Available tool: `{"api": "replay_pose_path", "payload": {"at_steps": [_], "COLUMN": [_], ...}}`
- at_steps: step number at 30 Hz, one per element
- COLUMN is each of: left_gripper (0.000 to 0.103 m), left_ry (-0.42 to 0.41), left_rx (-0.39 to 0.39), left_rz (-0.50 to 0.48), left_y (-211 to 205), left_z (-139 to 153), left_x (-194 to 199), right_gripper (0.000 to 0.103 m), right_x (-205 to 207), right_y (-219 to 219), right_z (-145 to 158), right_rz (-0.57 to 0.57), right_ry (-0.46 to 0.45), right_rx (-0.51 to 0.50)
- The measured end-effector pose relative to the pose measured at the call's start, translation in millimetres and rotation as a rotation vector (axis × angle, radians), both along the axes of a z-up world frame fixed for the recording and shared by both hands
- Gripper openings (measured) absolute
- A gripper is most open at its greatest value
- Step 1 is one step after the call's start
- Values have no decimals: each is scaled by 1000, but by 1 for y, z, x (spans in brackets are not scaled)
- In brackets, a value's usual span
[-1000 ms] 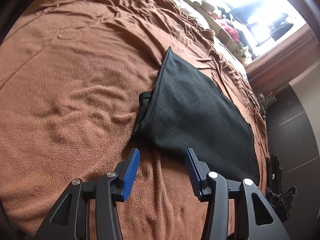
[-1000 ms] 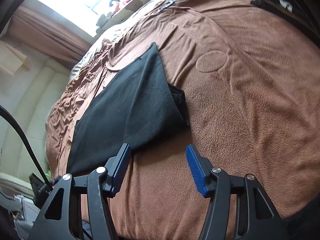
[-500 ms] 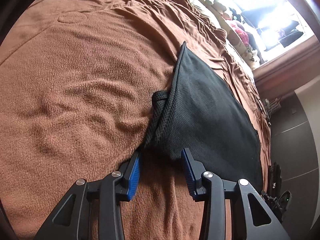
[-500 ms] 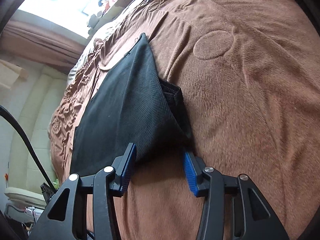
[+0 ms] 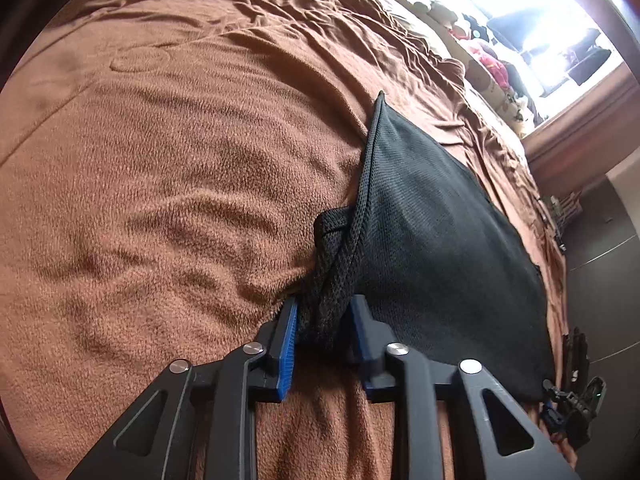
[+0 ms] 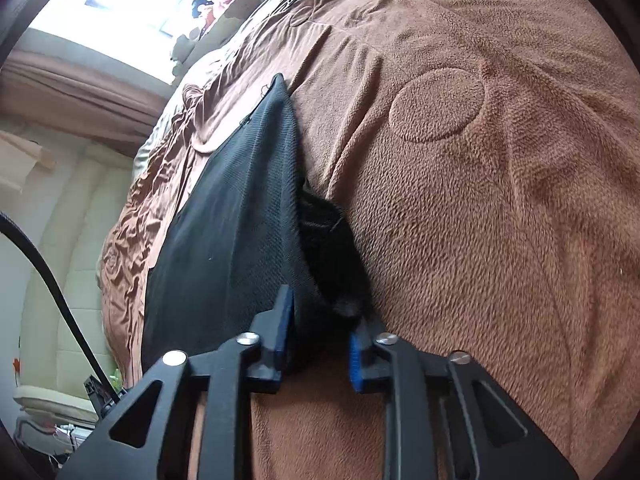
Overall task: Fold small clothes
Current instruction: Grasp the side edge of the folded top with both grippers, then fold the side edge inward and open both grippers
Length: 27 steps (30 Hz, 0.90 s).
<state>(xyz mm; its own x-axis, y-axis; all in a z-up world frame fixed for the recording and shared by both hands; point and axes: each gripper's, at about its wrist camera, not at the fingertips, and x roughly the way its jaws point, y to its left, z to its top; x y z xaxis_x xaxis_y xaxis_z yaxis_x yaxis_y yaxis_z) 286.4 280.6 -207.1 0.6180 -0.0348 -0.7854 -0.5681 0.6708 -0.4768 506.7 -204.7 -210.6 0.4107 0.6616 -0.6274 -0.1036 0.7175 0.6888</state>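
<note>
A black mesh garment [image 5: 432, 248] lies flat on a brown fleece blanket [image 5: 160, 160], one long edge folded over with a strap poking out. In the left wrist view my left gripper [image 5: 326, 308] is closing on the garment's near corner, and bunched mesh fills the gap between its blue pads [image 5: 289, 332]. In the right wrist view the same garment [image 6: 232, 220] runs away to the upper left. My right gripper [image 6: 324, 316] is closing on its other near corner, with dark cloth pinched between the jaws.
The blanket [image 6: 480, 220] covers a wide bed, wrinkled toward the far end. A bright window [image 5: 520, 20] with soft toys and clothes on its sill stands beyond. A black cable [image 6: 48, 276] hangs at the left. Dark flooring [image 5: 600, 260] lies off the bed's side.
Both grippers came forward and down onto the garment's near corners. Their jaws narrowed from wide open to pinching the mesh, which now bunches up between the pads.
</note>
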Motion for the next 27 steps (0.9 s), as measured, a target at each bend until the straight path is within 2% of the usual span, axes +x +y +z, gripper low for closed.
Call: {"api": "replay_pose_path", "payload": {"at_steps": [2, 5, 12, 20, 27], "left_gripper": [9, 6, 6, 6, 6], "left_ry": [2, -5, -49, -88, -102], "left_rx": [-4, 2, 38, 44, 41], "left_rz": [12, 13, -3, -18, -23], "left_y": [2, 2, -3, -11, -20], "left_z": [0, 5, 28, 52, 58], "left_x": [0, -2, -10, -30, -55], "right_gripper": [6, 4, 2, 2, 2], "right_x": [1, -1, -18, -42, -73], "right_y": [0, 1, -3, -20, -37], "right_z": [1, 9, 30, 38, 43], "right_rz": [4, 8, 5, 7, 5], "right_ry": [6, -7, -68, -84, -89], "right_rx": [1, -11, -22, -26, -29]}}
